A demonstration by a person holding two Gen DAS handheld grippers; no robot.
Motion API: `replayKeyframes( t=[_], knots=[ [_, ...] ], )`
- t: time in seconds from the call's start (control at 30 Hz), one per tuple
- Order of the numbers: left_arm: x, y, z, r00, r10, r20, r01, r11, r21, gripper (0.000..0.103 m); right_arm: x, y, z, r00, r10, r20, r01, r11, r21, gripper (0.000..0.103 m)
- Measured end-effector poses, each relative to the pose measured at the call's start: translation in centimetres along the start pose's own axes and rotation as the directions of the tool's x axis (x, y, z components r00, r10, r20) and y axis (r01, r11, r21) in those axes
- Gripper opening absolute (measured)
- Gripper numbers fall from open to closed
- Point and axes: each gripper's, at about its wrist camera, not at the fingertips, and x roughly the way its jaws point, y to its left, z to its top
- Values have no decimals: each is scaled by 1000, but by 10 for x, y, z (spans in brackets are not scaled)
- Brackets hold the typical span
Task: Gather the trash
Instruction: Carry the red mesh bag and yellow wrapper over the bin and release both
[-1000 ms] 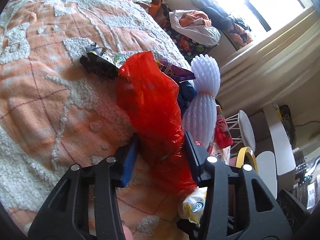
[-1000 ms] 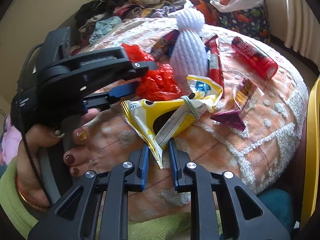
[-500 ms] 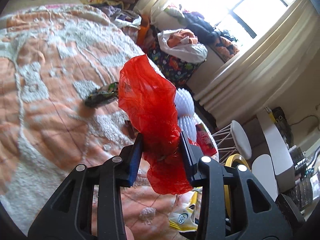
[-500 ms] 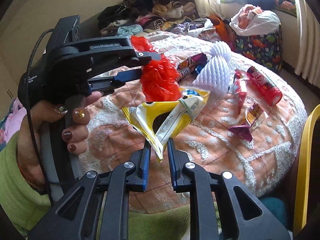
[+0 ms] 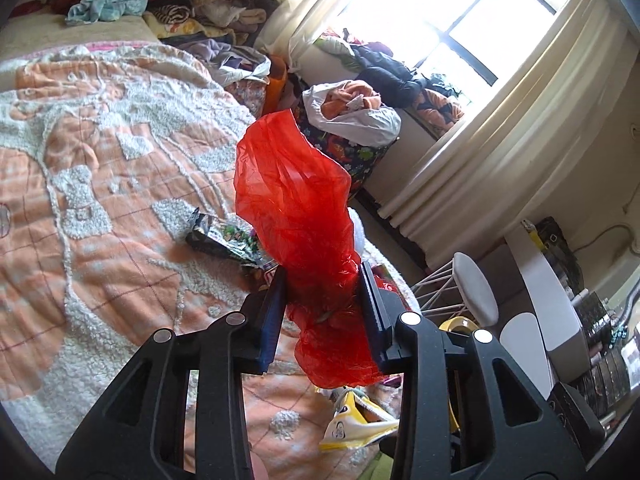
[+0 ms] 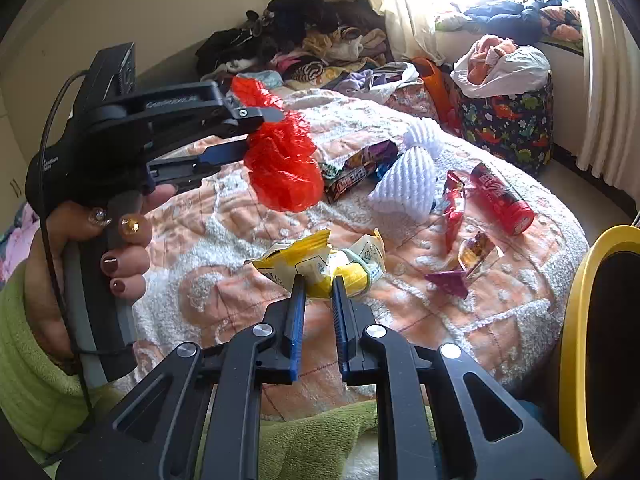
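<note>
My left gripper [image 5: 323,280] is shut on a crumpled red plastic bag [image 5: 296,208] and holds it above the orange quilt; it also shows in the right wrist view [image 6: 256,132] with the red bag [image 6: 284,168]. My right gripper [image 6: 318,284] is shut on a yellow snack packet [image 6: 320,264], lifted a little over the quilt; the packet shows low in the left wrist view [image 5: 352,428]. More trash lies on the quilt: a white foam net [image 6: 412,176], a dark wrapper [image 6: 356,172], a red can [image 6: 502,198], red [image 6: 454,208] and purple wrappers [image 6: 450,282].
The orange and white quilt [image 6: 224,216] covers the bed. A yellow-rimmed bin [image 6: 580,320] stands at the right edge. A flowered bag of clothes [image 6: 508,120] sits by the window. Clothes [image 6: 304,40] pile at the far wall. A white stool [image 5: 476,296] stands beside the bed.
My left gripper has lifted the red bag up off the quilt. My right gripper has raised the yellow packet, which now hangs crumpled at the fingertips.
</note>
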Motion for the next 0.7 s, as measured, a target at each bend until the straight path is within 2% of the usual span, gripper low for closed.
replayKeyframes(
  t=[0.3,0.7],
  knots=[
    [-5,-14,1,1000,-18,4,18,999,26,28,-28,-15,9,996,-21,90,18,999,37,13],
    [4,-45,-7,999,-44,-24,46,995,92,28,-69,-53,20,978,-100,185,79,990,117,13]
  ],
)
